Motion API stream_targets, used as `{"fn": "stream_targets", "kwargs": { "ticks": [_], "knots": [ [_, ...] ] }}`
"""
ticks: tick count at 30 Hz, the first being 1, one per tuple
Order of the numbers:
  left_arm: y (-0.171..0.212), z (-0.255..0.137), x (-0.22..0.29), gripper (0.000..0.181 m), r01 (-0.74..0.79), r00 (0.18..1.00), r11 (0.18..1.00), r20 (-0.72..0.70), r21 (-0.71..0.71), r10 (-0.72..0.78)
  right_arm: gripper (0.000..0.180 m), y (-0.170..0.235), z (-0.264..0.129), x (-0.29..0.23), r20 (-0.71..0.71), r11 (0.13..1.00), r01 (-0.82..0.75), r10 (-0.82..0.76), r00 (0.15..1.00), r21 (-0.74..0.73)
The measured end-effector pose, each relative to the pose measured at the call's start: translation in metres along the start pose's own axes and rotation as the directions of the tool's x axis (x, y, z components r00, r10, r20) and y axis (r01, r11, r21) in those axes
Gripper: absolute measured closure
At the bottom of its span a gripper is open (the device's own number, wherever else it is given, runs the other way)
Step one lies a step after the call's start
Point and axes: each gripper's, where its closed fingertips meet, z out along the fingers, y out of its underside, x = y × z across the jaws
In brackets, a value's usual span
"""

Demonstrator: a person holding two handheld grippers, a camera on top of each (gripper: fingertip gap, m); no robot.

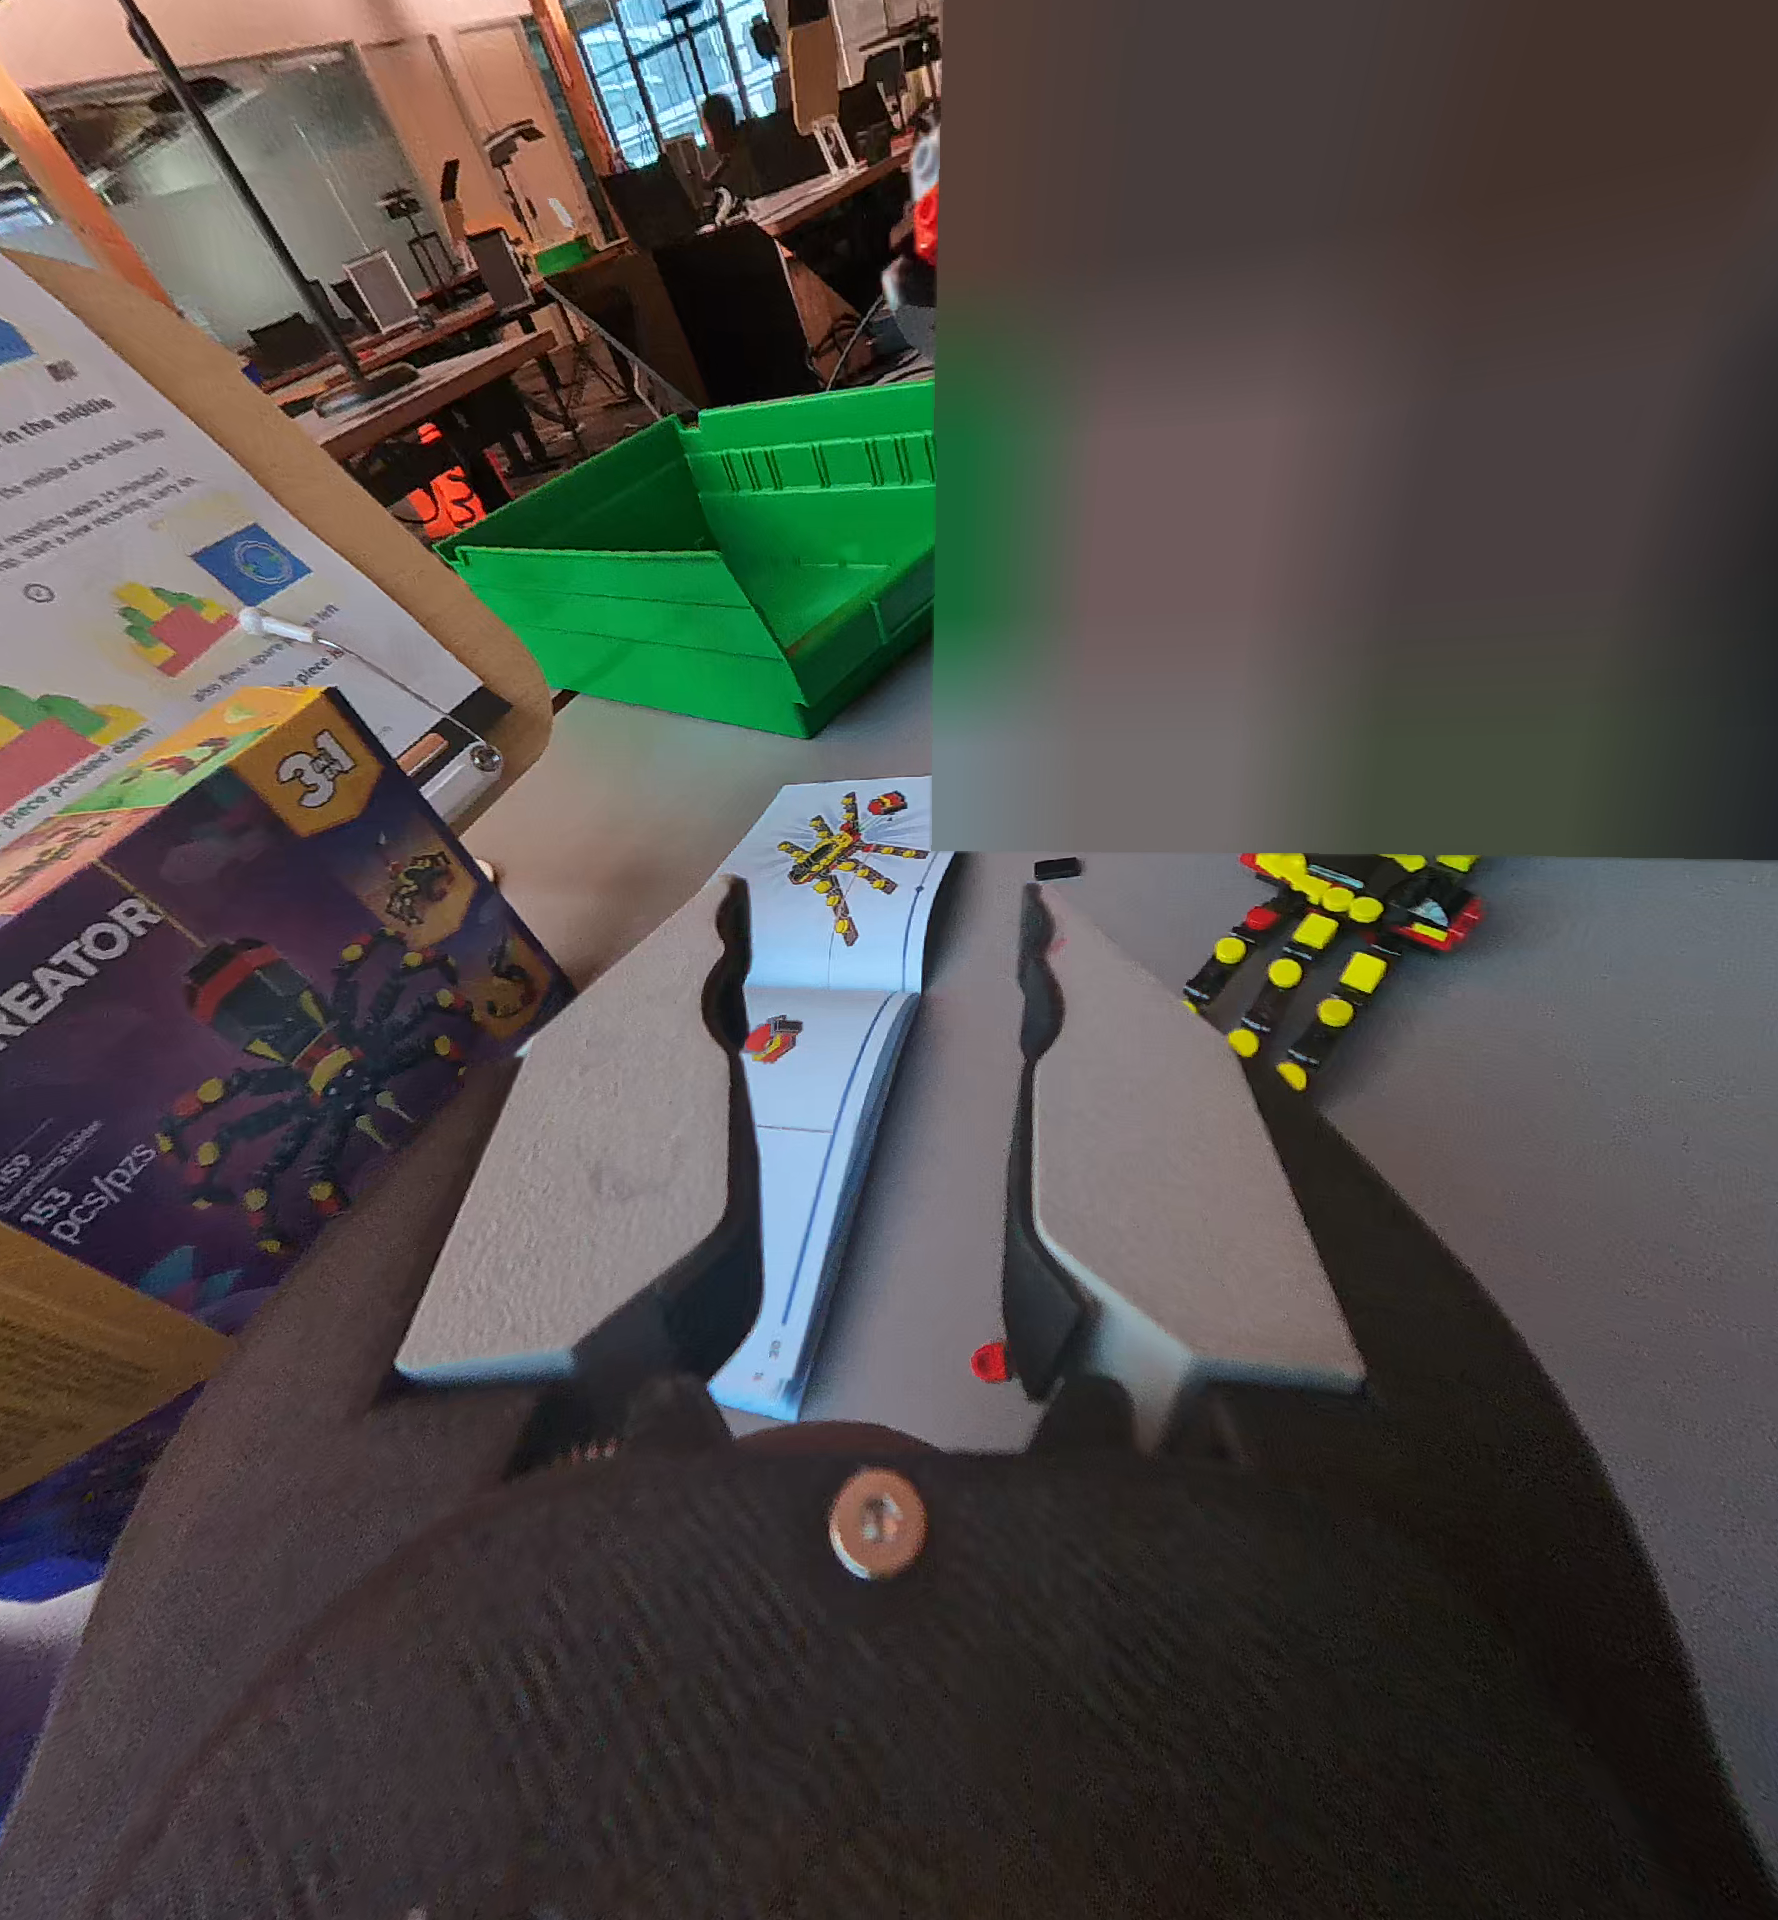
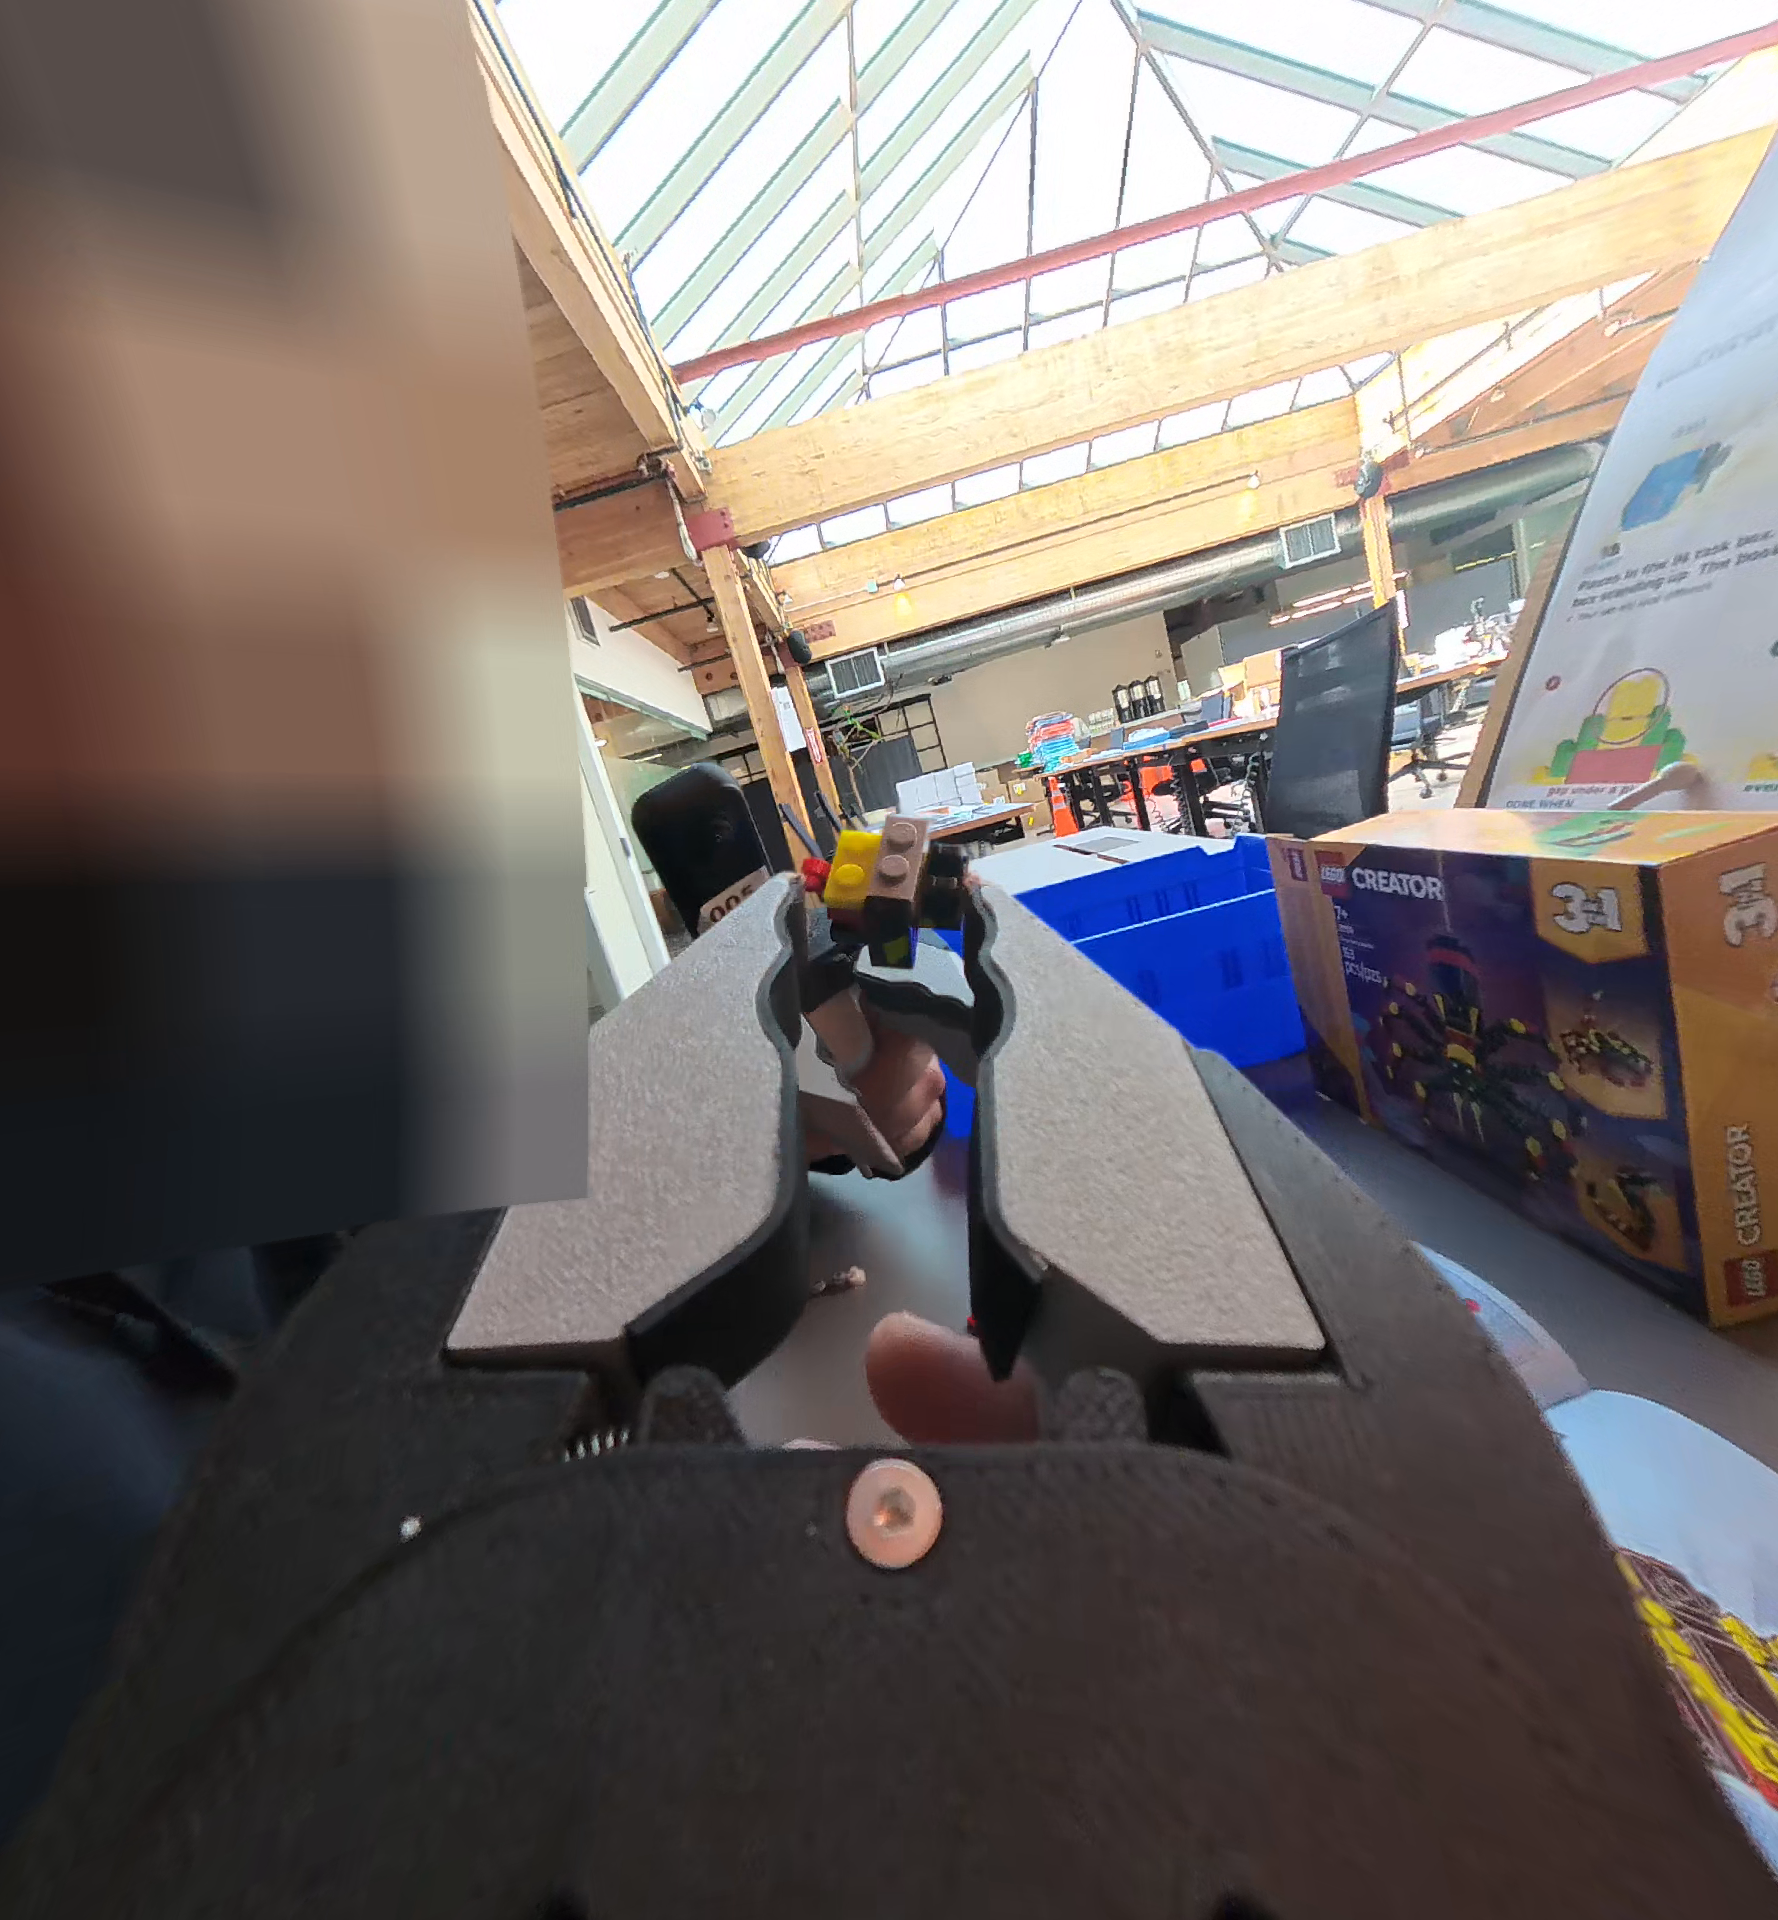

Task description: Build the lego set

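A: Left gripper is held above the tabletop, fingers spread wide, nothing between them. The open instruction booklet is seen through the gap; a small red piece lies beside it. The partly built black-and-yellow spider rests on the tabletop to the right, near the booklet.

B: Right gripper is raised, fingers partly closed on a small brick sub-assembly of yellow, tan and black pieces, pinched at the tips. The set box stands to the right, a blue bin behind it.

A: Handling judged: light, rigid, smooth plastic; jointed legs likely to detach under side load.

B: The spider is best gripped across the body block, not the legs.
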Motion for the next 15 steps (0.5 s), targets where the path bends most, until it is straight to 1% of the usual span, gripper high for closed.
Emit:
{"fn": "stream_targets", "kwargs": {
  "ticks": [1,6,8,11,15],
  "knots": [
    [0.001,0.002,0.002,0.131,-0.015,1.0,1.0,0.002,-0.002,0.015,0.153,0.001,0.001,-0.002,0.011,1.0,0.001,-0.001,1.0,-0.004],
    [0.008,0.009,0.012,0.132,-0.076,0.997,0.997,0.001,-0.017,0.076,0.153,0.013,0.006,-0.014,0.083,0.997,0.029,-0.023,0.996,-0.071],
    [0.01,0.011,0.014,0.133,-0.084,0.996,0.996,0.0,-0.01,0.084,0.153,0.018,0.007,-0.019,0.107,0.994,0.058,-0.048,0.993,-0.095],
    [0.014,0.012,0.013,0.138,-0.103,0.995,0.995,0.008,-0.01,0.103,0.153,0.026,0.011,-0.02,0.121,0.986,0.118,-0.103,0.987,-0.121],
    [0.023,0.013,0.001,0.142,-0.062,0.997,0.997,0.044,-0.043,0.064,0.153,0.037,0.02,-0.016,0.125,0.969,0.181,-0.162,0.979,-0.165]
  ]
}}
